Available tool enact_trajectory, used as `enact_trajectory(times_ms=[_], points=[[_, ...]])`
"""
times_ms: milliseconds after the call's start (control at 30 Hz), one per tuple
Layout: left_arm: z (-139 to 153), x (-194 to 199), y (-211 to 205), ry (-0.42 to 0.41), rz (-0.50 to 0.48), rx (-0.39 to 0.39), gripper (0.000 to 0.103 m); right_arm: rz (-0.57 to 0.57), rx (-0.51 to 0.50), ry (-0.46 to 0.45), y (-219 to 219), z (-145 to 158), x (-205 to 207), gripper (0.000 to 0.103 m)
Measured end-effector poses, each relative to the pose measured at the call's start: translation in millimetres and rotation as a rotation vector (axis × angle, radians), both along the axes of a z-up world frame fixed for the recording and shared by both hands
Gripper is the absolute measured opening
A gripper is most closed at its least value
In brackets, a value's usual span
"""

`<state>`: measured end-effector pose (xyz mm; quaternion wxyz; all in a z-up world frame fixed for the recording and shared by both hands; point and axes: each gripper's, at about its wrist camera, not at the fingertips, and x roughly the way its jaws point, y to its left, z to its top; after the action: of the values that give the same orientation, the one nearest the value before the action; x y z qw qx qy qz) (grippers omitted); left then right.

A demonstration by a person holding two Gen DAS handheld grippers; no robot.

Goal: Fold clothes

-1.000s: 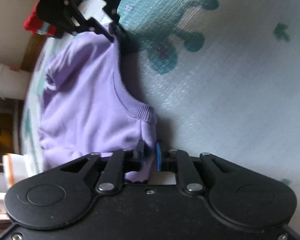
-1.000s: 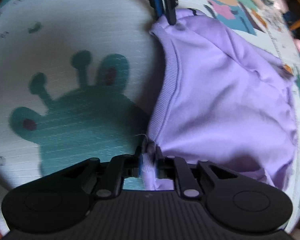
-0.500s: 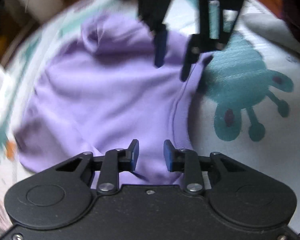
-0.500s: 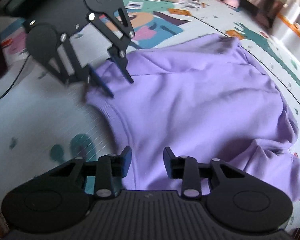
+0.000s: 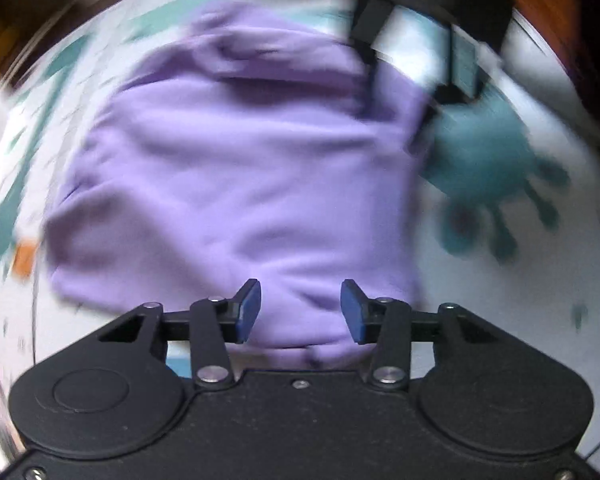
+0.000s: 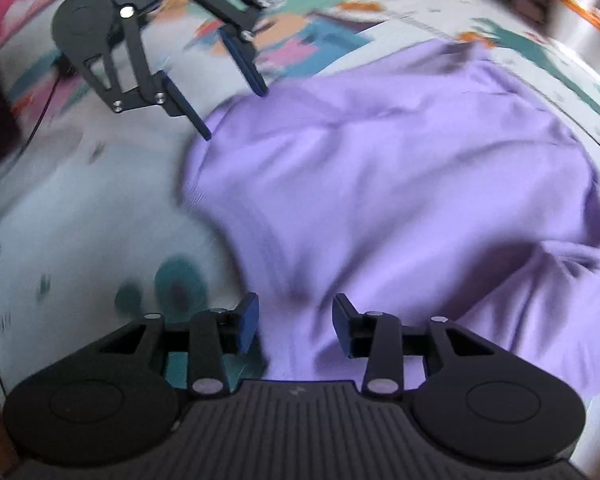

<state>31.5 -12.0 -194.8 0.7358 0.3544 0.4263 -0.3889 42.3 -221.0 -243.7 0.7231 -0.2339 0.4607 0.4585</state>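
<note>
Now that the left tool [image 5: 300, 308] and right tool [image 6: 294, 320] have both let go and gape empty, the purple sweatshirt [image 6: 400, 200] lies doubled on the play mat [image 6: 80, 216], suggesting one fold is laid.

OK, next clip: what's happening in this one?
A person with a handheld claw in each hand is folding a purple sweatshirt spread on a patterned play mat. Both the left claw and the right claw are open and hold nothing, hovering over the garment's near edge. The views are motion-blurred.
</note>
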Motion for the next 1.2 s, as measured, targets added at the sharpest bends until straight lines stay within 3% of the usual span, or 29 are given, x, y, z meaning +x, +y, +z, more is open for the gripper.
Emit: enact_trajectory(times_ms=[167,367,600,700,867,967,1200], points=[[22.5,67.4,50.2,0.021,0.438,-0.153,0.044,-0.199,0.086,0.028,-4.4,3.0,29.7,0.047],[2.4,128.7,93.4,0.172,0.773,-0.289,0.044,-0.297,0.086,-0.011,-7.1,-2.0,40.0,0.056],[-21.5,185.1,119.0,0.184,0.971,-0.400,0.044,-0.339,0.084,-0.009,-7.0,-15.4,48.4,0.057],[-25.0,204.4,132.8,0.175,1.037,-0.449,0.055,-0.328,0.070,0.005,-4.6,-23.2,48.7,0.058],[-29.0,235.2,144.9,0.153,1.042,-0.511,0.055,-0.313,0.037,0.027,-3.6,-36.6,44.4,0.065],[-37.6,246.9,144.0,0.116,1.028,-0.482,0.053,-0.291,0.037,0.018,-0.9,-39.1,39.5,0.073],[-53.8,256.5,147.9,0.144,1.039,-0.516,0.049,-0.277,0.027,0.018,3.5,-39.7,37.5,0.081]])
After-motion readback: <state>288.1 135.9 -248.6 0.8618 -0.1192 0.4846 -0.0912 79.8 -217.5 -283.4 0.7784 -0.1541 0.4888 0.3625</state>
